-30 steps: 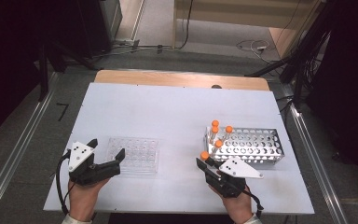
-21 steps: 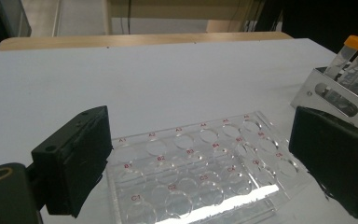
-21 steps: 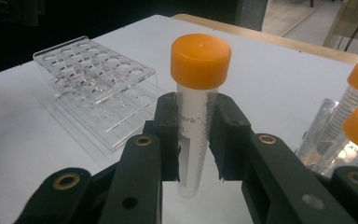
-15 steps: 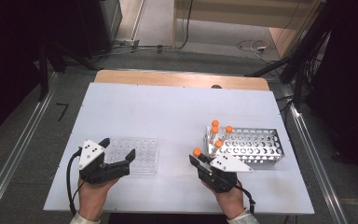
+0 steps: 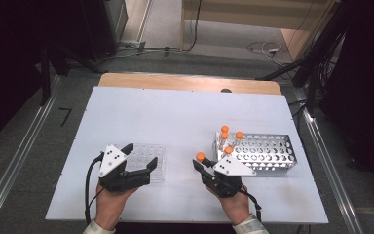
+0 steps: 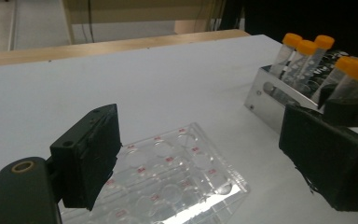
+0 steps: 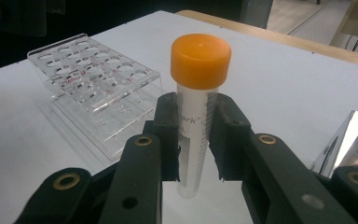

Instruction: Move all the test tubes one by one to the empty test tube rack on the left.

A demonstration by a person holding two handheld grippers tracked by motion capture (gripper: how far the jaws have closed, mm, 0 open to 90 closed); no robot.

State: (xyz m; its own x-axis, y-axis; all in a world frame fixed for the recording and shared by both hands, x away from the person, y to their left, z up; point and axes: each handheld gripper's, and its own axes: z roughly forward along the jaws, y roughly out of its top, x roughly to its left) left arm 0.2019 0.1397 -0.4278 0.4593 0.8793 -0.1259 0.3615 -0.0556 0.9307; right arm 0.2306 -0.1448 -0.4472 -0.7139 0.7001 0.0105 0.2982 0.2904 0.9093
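Note:
My right gripper [image 5: 202, 165] [image 7: 193, 135] is shut on a clear tube with an orange cap [image 5: 200, 157] [image 7: 198, 112] and holds it upright just above the white table, left of the metal rack [image 5: 268, 155]. Three more orange-capped tubes [image 5: 225, 129] stand in that rack's left end. A clear plastic rack [image 5: 148, 163] [image 6: 177, 182] lies flat on the table at the left. My left gripper [image 5: 140, 157] [image 6: 209, 158] is open, and its jaws have just been closing a little. The clear rack sits between and below them, untouched.
The white table [image 5: 175, 117] has bare room across its far half and between the two racks. A wooden strip [image 5: 185, 83] runs along its far edge. From the left gripper view, the metal rack [image 6: 270, 93] and its tubes [image 6: 303, 51] stand to the right.
My left gripper has moved right until its jaws straddle the clear rack. My right gripper has carried the tube a little to the left, away from the metal rack.

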